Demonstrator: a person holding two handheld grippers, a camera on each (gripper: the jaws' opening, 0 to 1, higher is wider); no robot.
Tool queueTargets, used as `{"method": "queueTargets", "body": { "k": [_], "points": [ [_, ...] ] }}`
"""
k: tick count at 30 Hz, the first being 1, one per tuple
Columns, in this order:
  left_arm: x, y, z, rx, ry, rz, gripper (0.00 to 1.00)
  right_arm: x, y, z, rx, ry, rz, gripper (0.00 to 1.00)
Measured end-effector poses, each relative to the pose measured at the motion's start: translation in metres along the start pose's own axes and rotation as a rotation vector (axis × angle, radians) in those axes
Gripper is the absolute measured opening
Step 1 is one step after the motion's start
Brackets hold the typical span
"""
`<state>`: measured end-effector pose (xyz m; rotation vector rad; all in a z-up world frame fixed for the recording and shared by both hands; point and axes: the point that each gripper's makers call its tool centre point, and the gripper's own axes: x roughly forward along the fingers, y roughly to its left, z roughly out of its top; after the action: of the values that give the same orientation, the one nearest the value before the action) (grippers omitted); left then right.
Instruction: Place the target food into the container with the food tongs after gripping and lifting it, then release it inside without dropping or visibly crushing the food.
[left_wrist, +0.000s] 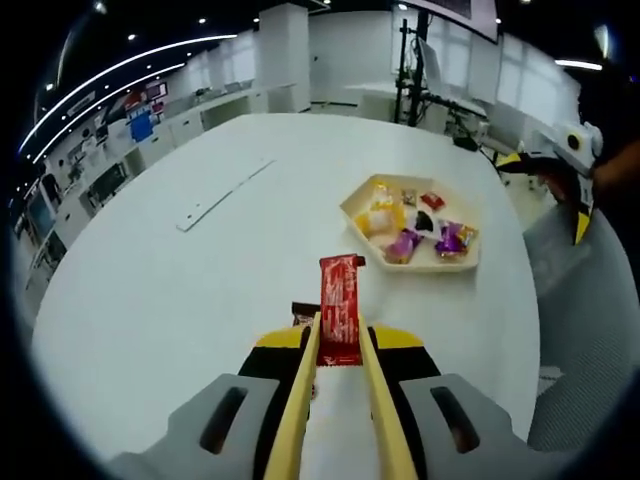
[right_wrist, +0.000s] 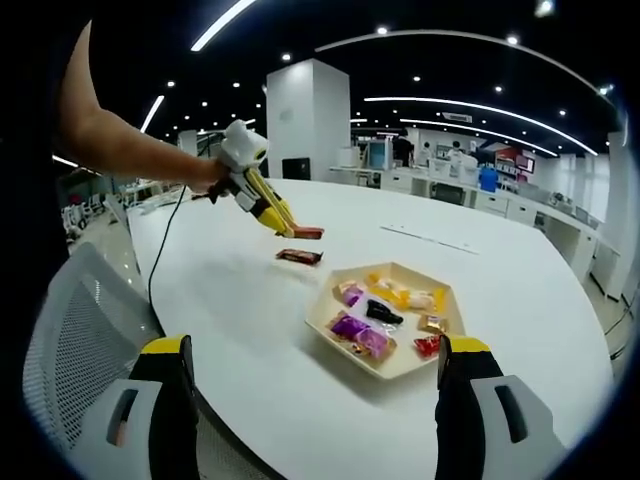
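Observation:
In the left gripper view my left gripper is shut on yellow food tongs, whose tips pinch a red snack packet held above the white table. A dark brown packet lies on the table just beneath. The beige hexagonal tray with several wrapped snacks sits ahead to the right. In the right gripper view my right gripper stands wide open and holds nothing, near the table's edge. That view also has the left gripper, the red packet, the brown packet and the tray.
The round white table carries a thin white strip at the far left. A grey mesh chair stands at the table's edge beside my right gripper. Desks, pillars and equipment fill the room behind.

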<state>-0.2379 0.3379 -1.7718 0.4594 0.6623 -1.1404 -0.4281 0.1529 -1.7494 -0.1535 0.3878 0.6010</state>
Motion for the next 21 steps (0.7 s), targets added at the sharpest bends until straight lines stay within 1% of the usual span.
{"method": "queueTargets", "body": {
  "k": [4,9,14,16,21],
  "points": [
    [0.007,-0.005,0.012,0.012,-0.011,-0.013,0.19,-0.001,-0.001,0.002,0.002,-0.008,-0.007,1.00],
    [0.018,-0.014,0.032,0.035,-0.030,-0.031,0.19,-0.001,-0.002,0.003,-0.003,-0.012,-0.011,1.00],
    [0.034,-0.028,0.053,0.053,-0.050,-0.055,0.19,-0.002,-0.002,0.003,-0.004,-0.015,-0.013,1.00],
    [0.041,-0.033,0.058,0.061,-0.048,-0.063,0.19,-0.002,-0.002,0.004,0.000,-0.020,-0.014,1.00],
    [0.059,-0.050,0.076,0.077,-0.057,-0.092,0.19,-0.002,-0.003,0.005,-0.004,-0.023,-0.020,1.00]
  ]
}}
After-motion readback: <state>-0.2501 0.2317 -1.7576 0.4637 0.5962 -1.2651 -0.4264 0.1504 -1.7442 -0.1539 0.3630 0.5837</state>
